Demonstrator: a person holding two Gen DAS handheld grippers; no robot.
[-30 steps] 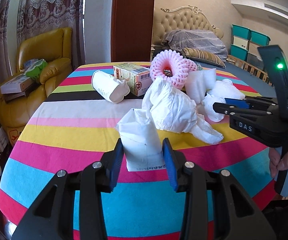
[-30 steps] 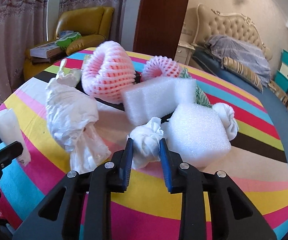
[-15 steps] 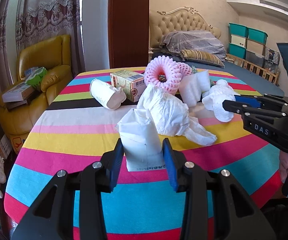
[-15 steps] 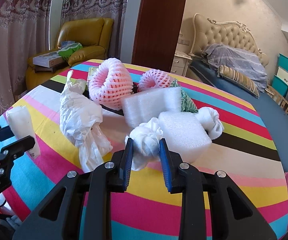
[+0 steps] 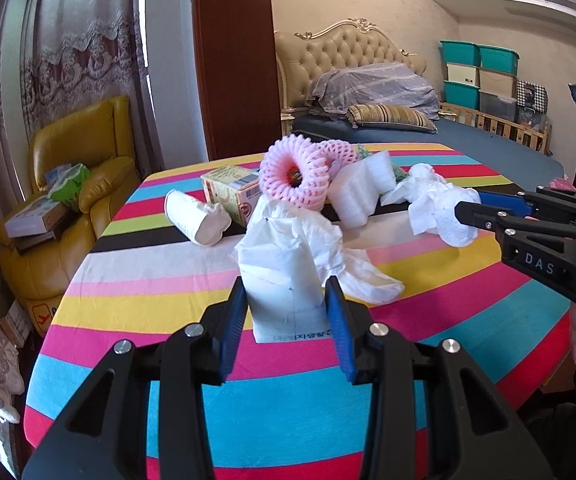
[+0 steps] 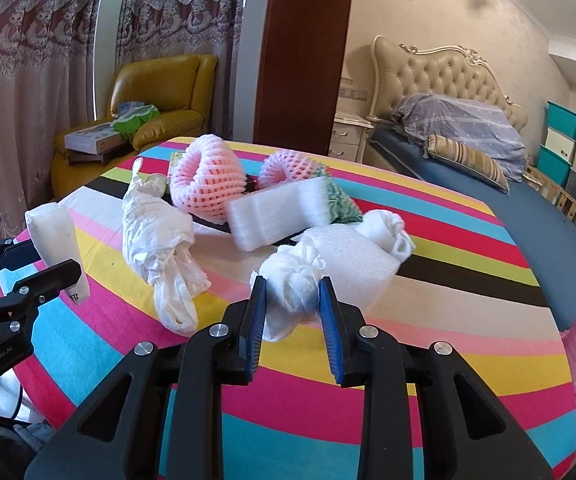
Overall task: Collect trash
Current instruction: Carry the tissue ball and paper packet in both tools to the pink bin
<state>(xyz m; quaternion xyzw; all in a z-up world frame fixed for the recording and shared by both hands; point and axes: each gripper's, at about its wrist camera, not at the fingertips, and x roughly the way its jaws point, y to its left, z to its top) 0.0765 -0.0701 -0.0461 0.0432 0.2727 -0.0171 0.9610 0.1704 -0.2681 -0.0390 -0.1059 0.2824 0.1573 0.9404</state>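
Both jaws clamped, tilted slightly downward.

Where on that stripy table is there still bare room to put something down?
The near stripes of the table, between the grippers and the litter, are bare, and so is the far right side toward the bed. It is crowded in the middle: crumpled plastic bag, pink foam nets and white foam blocks lie bunched together.

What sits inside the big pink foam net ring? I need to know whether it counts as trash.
Through the opening of the big pink foam net the left wrist view shows something dark with a reddish patch. The mesh hides the rest, so I cannot tell what it is.
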